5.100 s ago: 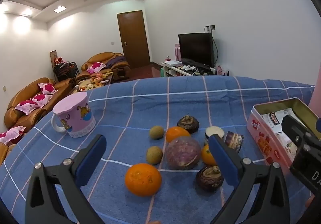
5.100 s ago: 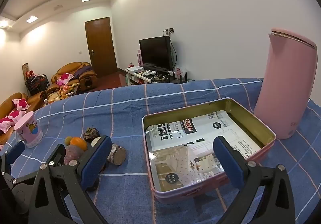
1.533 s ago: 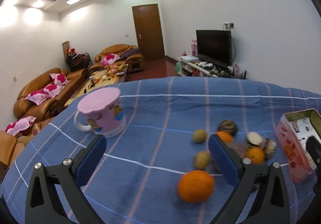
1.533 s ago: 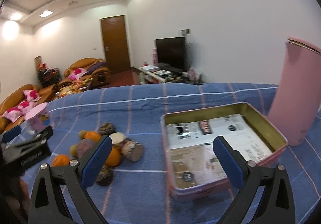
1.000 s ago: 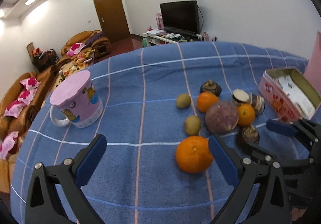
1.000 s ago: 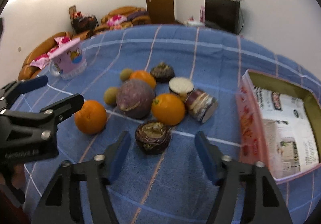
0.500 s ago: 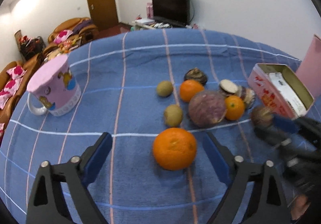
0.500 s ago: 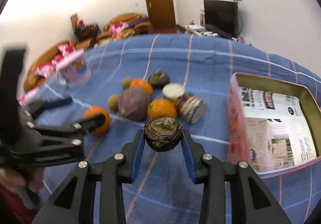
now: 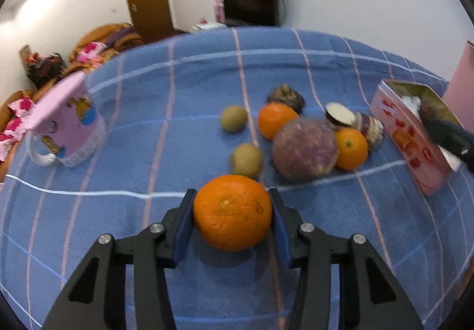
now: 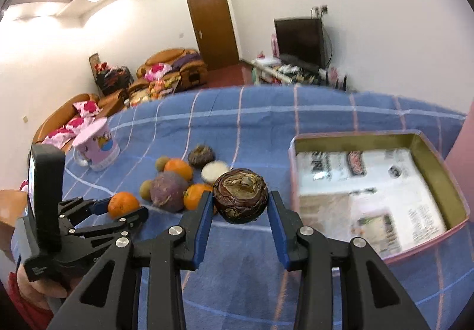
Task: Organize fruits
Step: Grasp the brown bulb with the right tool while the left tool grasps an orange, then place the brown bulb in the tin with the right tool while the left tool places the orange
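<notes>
My left gripper is shut on a large orange that rests on the blue checked cloth. It also shows in the right wrist view, holding the orange. My right gripper is shut on a dark brown round fruit and holds it above the cloth, left of the open pink tin. More fruits lie in a cluster: a purple round one, two smaller oranges, two green-brown kiwis.
A pink mug stands at the left of the cloth. The tin is lined with printed paper. A pink kettle stands behind the tin at the far right. Sofas, a TV and a door lie beyond the table.
My left gripper has moved forward and closed on the large orange. My right gripper has carried the dark fruit up and toward the tin.
</notes>
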`<state>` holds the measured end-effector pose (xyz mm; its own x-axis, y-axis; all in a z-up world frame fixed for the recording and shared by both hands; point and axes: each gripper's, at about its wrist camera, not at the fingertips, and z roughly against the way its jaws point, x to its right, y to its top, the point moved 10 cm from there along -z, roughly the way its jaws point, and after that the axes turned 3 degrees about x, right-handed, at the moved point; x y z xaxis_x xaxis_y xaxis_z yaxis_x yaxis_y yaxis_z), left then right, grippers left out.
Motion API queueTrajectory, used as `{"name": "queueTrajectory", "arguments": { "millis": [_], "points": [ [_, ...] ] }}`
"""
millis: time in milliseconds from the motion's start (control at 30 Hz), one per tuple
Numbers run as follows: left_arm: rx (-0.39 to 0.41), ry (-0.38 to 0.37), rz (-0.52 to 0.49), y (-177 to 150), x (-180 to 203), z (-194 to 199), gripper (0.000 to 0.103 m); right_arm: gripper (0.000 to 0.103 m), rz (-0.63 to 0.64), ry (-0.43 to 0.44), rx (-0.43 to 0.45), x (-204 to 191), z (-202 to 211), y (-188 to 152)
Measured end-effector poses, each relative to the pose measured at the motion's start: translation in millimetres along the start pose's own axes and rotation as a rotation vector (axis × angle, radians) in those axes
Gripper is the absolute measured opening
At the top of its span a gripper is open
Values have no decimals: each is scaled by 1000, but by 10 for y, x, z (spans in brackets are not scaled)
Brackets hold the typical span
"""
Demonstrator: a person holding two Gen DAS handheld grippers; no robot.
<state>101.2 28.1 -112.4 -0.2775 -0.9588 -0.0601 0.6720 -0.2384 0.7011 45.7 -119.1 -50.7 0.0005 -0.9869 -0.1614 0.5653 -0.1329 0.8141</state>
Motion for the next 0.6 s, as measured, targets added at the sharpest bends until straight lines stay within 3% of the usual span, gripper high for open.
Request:
{"name": "queueTrajectory", "arguments": {
  "millis": [233,400,600],
  "points": [
    [212,-29,153,272,-85,382,49,39,-15,-19,113,324,286,239],
    [258,-18,116,377,158,472,49,39,-2,-81,145,667,379,300],
    [281,-67,75,505,648,565,49,39,-43,-147,151,1148,474,320]
  ]
}}
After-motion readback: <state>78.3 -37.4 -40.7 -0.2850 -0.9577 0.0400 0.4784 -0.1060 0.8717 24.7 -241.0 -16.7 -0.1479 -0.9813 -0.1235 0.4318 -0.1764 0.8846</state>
